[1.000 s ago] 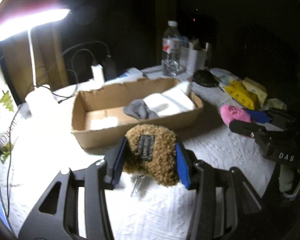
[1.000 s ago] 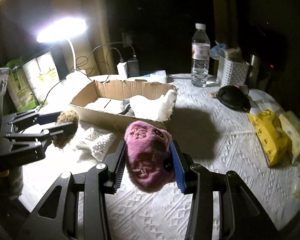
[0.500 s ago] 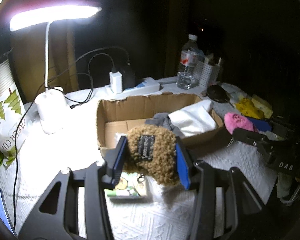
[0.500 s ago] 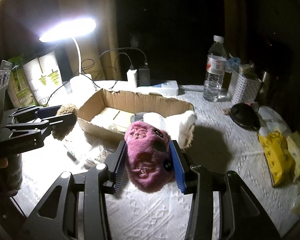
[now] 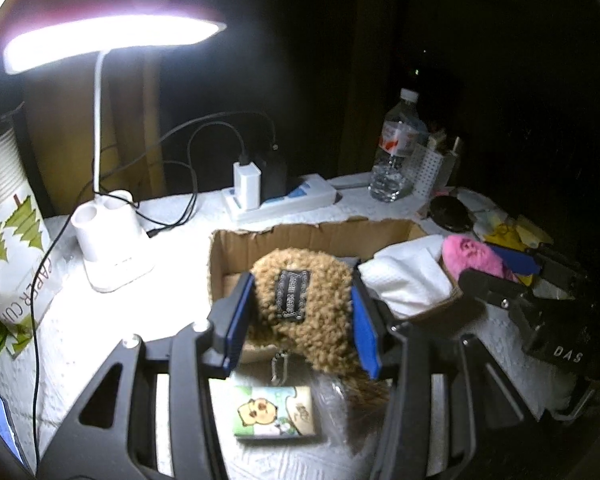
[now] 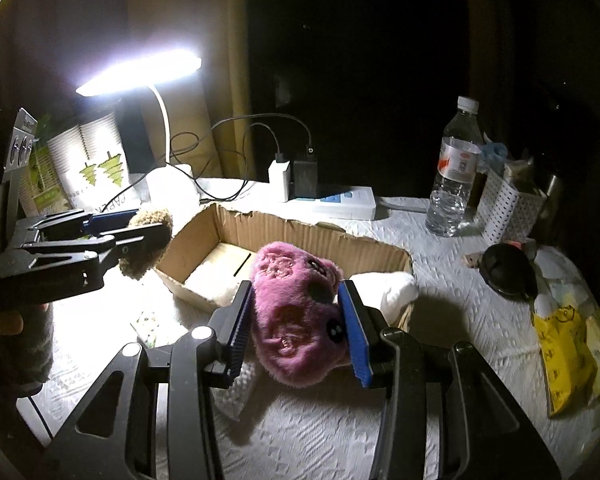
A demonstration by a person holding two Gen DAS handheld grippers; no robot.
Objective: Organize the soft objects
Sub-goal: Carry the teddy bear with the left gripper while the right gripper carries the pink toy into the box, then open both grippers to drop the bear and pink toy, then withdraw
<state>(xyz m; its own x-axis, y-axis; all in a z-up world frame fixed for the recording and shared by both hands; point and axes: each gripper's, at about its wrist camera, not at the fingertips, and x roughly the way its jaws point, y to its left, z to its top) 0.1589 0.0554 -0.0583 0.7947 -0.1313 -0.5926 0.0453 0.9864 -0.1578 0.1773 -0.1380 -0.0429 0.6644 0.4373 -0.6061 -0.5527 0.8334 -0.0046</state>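
partly hidden behind the brown plush (image 5: 300,304), the cardboard box (image 5: 236,248) floor.

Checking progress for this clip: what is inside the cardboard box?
Inside the cardboard box: a white folded towel at one end, pale bottom elsewhere. The held brown plush and pink plush hide the middle.

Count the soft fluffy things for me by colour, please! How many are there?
Brown: 1, the curly brown plush squeezed in the left tongs.
Pink: 1, the pink plush squeezed in the right tongs.
White: 1, the white towel lying in the cardboard box.
Total: 3 that I can make out.
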